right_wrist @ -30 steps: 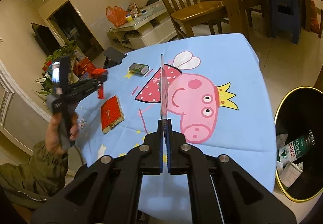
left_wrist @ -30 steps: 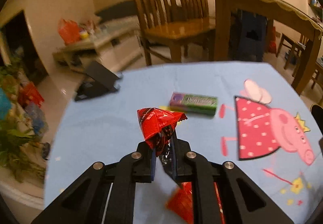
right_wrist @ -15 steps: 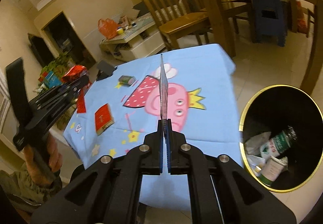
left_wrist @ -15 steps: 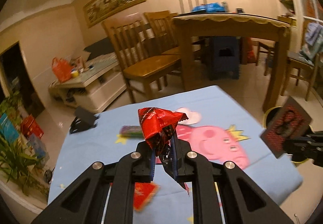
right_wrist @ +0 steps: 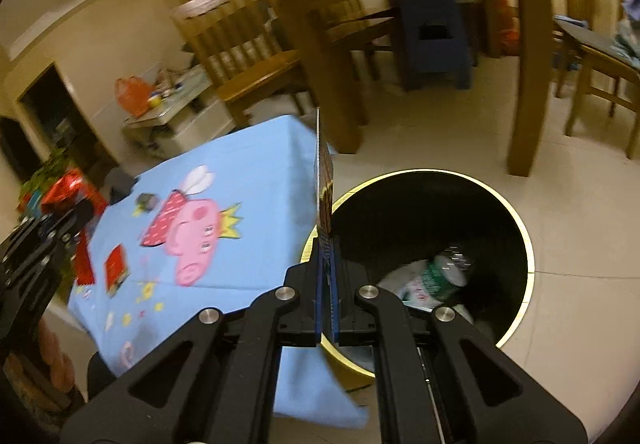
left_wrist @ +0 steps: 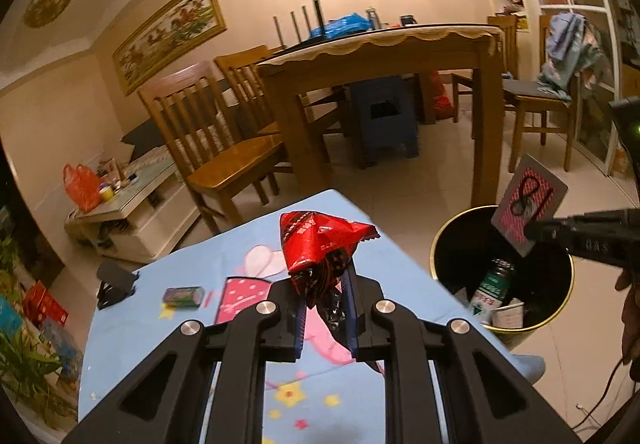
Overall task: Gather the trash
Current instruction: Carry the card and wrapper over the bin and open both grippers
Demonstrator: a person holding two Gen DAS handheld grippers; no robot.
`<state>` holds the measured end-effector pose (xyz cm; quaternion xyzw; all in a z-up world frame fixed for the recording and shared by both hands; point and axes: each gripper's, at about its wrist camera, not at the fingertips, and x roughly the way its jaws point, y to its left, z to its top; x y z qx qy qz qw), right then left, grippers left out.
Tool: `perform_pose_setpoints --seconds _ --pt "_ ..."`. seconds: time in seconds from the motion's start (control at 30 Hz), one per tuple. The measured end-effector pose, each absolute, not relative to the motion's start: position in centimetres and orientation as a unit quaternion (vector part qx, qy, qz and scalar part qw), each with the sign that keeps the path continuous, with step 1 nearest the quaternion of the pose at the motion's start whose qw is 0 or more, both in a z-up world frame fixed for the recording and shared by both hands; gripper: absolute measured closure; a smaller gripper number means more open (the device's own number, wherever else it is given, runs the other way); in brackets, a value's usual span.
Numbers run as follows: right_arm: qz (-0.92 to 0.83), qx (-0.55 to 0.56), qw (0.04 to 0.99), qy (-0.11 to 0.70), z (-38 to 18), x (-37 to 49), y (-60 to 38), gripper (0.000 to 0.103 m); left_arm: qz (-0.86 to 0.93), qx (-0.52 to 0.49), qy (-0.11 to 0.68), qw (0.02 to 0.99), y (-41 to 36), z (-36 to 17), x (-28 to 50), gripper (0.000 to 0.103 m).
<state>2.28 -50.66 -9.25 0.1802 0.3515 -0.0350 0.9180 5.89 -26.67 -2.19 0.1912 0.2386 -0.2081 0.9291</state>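
Red wrapper point(left_wrist: 320, 244): crumpled foil, pinched low between the pads of the left gripper point(left_wrist: 325, 306), most of it bunched above the fingertips. Jaws have a narrow gap, filled by the wrapper; they have just been opening a little, wrapper not released. It is held in the air above the blue tablecloth point(left_wrist: 132, 344), near the cloth's right edge, short of the bin point(left_wrist: 440, 244). From the right wrist view the same wrapper point(right_wrist: 64, 185) shows at far left, above the left gripper point(right_wrist: 76, 209), over the far side of the cloth point(right_wrist: 248, 151).

Card point(right_wrist: 325, 199): thin, flat, seen edge-on, standing up from the right gripper point(right_wrist: 327, 284). Jaws closed tight on its lower edge. In the left wrist view the card point(left_wrist: 528, 209) faces the camera, red patterned back with a pale border, clamped at its lower corner by the right gripper point(left_wrist: 536, 232), above the bin's far rim.

Bin point(right_wrist: 524, 228): round, black inside, gold rim, on the tiled floor just beside the table's right edge. Inside: a bottle point(right_wrist: 448, 272) with a green label, lying tilted, plus pale paper or cups beside it; details unclear.

On the cloth: a red packet point(right_wrist: 117, 268) near the front left, a red strip point(right_wrist: 83, 264) just left of it, a small green pack point(left_wrist: 183, 296) further back, a black stand point(left_wrist: 114, 278) at the back left corner.

Behind: wooden dining table point(left_wrist: 380, 51) and chairs point(left_wrist: 208, 139).
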Motion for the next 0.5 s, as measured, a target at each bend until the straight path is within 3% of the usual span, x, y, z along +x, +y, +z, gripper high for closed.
perform_pose_setpoints --seconds 0.07,0.23,0.37,0.5 --pt "-0.051 0.184 0.911 0.365 -10.2 2.6 -51.8 0.098 -0.215 0.196 0.24 0.926 -27.9 -2.4 5.6 0.087" --pt "-0.1 0.193 0.883 0.416 -13.2 3.7 -53.6 0.072 -0.229 0.206 0.243 0.92 -30.4 -3.0 4.9 0.087" --pt "-0.113 0.21 0.884 0.401 -13.1 3.2 -55.0 0.065 -0.24 0.213 0.242 0.916 -31.6 -3.3 4.5 0.085" --pt "-0.137 0.223 0.89 0.373 -11.7 1.9 -56.4 0.048 -0.249 0.221 0.241 0.911 -33.1 -3.7 4.4 0.081"
